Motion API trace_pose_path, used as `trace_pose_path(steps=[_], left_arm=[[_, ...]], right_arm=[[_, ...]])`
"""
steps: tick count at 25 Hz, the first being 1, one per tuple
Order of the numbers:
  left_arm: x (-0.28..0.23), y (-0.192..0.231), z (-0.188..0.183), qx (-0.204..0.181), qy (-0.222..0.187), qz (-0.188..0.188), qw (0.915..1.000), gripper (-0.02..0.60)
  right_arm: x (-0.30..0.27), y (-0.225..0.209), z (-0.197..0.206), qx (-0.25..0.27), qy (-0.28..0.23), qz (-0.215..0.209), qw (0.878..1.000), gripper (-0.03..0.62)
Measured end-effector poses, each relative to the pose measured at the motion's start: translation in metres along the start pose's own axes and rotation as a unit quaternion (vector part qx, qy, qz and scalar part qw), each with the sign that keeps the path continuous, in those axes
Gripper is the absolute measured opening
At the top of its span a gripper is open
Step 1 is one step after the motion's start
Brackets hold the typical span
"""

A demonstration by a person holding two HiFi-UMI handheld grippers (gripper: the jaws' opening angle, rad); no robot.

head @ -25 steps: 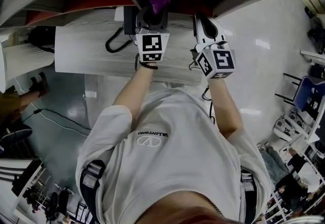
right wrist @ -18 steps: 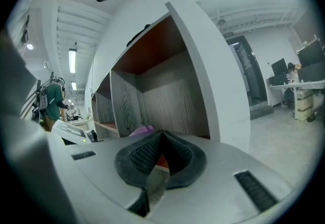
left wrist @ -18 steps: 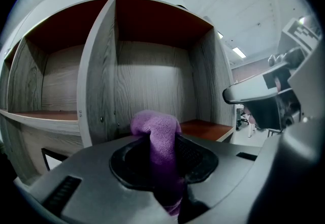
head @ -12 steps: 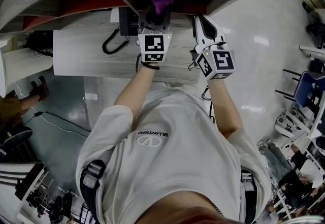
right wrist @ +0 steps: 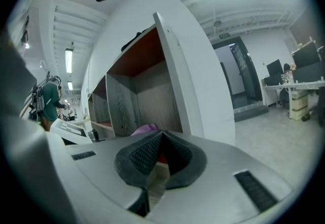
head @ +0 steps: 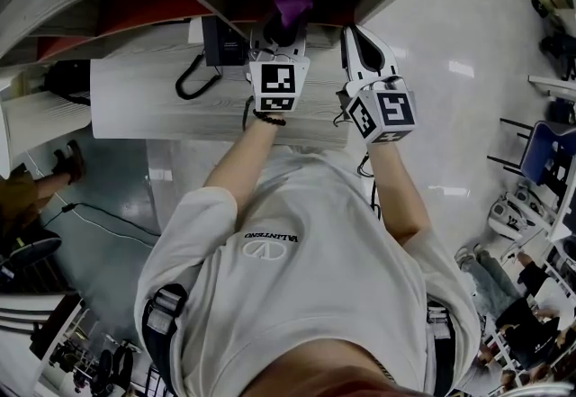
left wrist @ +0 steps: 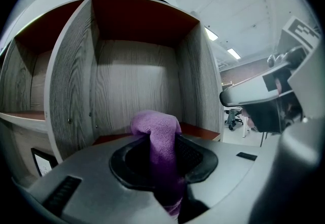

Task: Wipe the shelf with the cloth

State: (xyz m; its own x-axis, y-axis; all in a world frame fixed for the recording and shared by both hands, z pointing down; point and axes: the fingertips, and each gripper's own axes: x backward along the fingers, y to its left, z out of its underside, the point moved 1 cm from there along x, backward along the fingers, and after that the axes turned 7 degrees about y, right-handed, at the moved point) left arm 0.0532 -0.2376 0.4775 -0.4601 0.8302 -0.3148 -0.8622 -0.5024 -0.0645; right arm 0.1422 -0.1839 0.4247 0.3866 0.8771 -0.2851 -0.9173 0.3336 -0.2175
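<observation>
- Nearest to us is the person's white T-shirt [head: 288, 278], soft and creased. On its chest is a circular emblem with the word "VALENTINO", upside down from the head view.
- Both bare forearms reach forward. A dark bead bracelet [head: 264, 118] circles the left wrist.
- Each gripper carries a cube faced with square black-and-white markers.
- The left gripper [left wrist: 163, 164] has its black ribbed pads clamped on the purple cloth [left wrist: 155, 126]. The cloth is a napped, terry-like fabric that rises between the jaws as a narrow stem and ends in a rounded bunch.
- The right gripper [right wrist: 161, 139] has smooth grey shells and diamond-patterned black pads. We see the pads meeting at their tips with nothing held between them.
- Under the grippers lies a pale board with a wood-grain finish, the table [head: 153, 103]. A boxy black device [head: 220, 42] with a looping cord sits on it.
- Beyond stands the shelf [left wrist: 137, 81], made of grey wood-grain panels with red-brown faces inside each square compartment.
- The cloth's bunch sits at the mouth of the compartment straight ahead of the left gripper. We cannot tell whether it touches the compartment floor.
- Since a second ago the left gripper and the cloth have edged rightward, and more of the black device shows beside them. The right gripper is about where it was.
</observation>
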Motion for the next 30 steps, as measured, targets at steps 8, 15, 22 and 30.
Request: trace_pose_path(steps=[8, 15, 22, 30], left_arm=[[-0.004, -0.018, -0.005, -0.008, 0.001, 0.006, 1.0000, 0.097], [-0.010, -0.040, -0.010, -0.010, 0.000, 0.021, 0.9997, 0.097], [-0.016, -0.058, -0.012, -0.011, 0.001, 0.031, 0.9995, 0.097], [-0.019, -0.068, -0.013, -0.009, 0.001, 0.030, 0.9995, 0.097]], right_arm=[[0.009, -0.006, 0.001, -0.001, 0.002, -0.003, 1.000, 0.000], [0.017, -0.015, 0.002, -0.004, 0.002, -0.003, 1.000, 0.000], [0.020, -0.025, 0.005, -0.006, 0.004, -0.001, 1.000, 0.001], [0.023, -0.031, 0.007, -0.004, 0.004, -0.004, 1.000, 0.000]])
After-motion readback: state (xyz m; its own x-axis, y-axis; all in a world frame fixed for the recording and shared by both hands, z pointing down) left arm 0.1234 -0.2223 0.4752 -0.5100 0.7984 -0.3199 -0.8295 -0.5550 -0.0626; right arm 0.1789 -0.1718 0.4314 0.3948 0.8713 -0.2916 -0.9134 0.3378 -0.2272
